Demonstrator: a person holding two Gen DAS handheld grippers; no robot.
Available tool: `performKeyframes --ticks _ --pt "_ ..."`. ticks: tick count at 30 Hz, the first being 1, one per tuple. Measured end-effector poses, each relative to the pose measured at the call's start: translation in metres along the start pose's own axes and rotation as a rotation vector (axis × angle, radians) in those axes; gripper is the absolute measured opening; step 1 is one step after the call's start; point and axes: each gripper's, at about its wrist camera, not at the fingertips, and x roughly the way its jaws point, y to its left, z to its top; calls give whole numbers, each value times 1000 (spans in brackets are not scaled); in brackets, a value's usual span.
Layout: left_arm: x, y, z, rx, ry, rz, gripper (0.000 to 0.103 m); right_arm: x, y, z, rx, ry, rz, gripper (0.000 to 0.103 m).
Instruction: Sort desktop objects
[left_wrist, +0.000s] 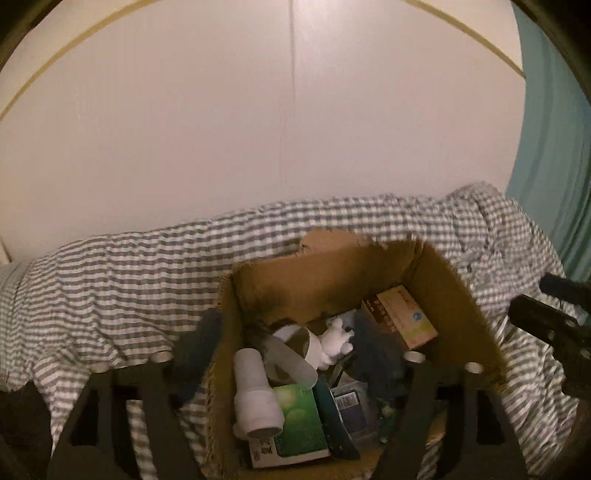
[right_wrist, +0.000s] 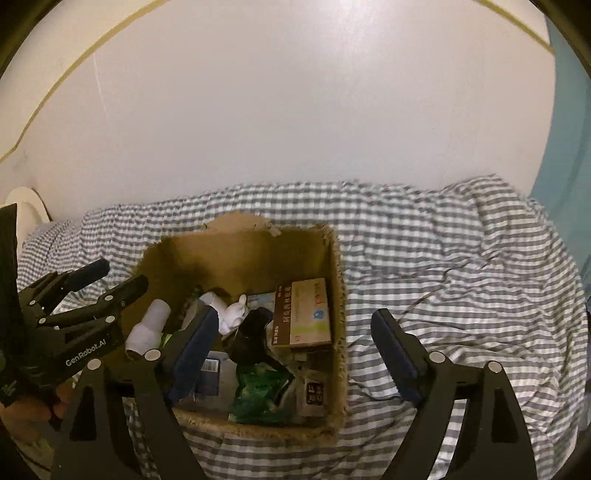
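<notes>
My left claw (left_wrist: 291, 350) and right claw (right_wrist: 291, 345) both gape apart, gripping nothing, above the cardboard box (right_wrist: 334, 295) on the bed (right_wrist: 461, 266). A white tube (left_wrist: 255, 395) lies at its 9 o'clock side.

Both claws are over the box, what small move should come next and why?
Probably lower the open left claw onto the white bottle. It lies on top of the pile in the box, nearest that claw, and neither claw holds anything; the right claw is open too.

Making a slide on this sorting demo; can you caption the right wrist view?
Right gripper open above a cardboard box of mixed items on a checked sheet.
</notes>
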Motion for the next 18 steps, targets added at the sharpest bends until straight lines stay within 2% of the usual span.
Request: performKeyframes --ticks 1,4,7,8,10,12,15,18 --pt "-7 0 2 -17 -9 -2 90 -11 -1 1 11 -16 5 88" --pt "-43 1 7 -70 -42 -36 91 -51 -1 4 32 -98 18 88" --pt "-80 -3 7 -78 -84 -23 102 -94 7 7 5 -189 -15 89" --pt "-94 -4 4 -77 -105 -10 103 -107 8 6 47 -198 -69 92" --pt "-117 -9 -5 -69 -139 -2 103 -136 14 0 47 -242 -58 99" --pt "-134 -12 -17 -60 -153 -1 103 -159 15 -13 51 -283 -49 100" --pt "-149 -15 -39 -63 -157 -4 103 -181 11 -43 64 -291 -61 101" --pt "-156 -19 -62 -75 -141 14 103 -183 5 -68 99 -267 -54 102"
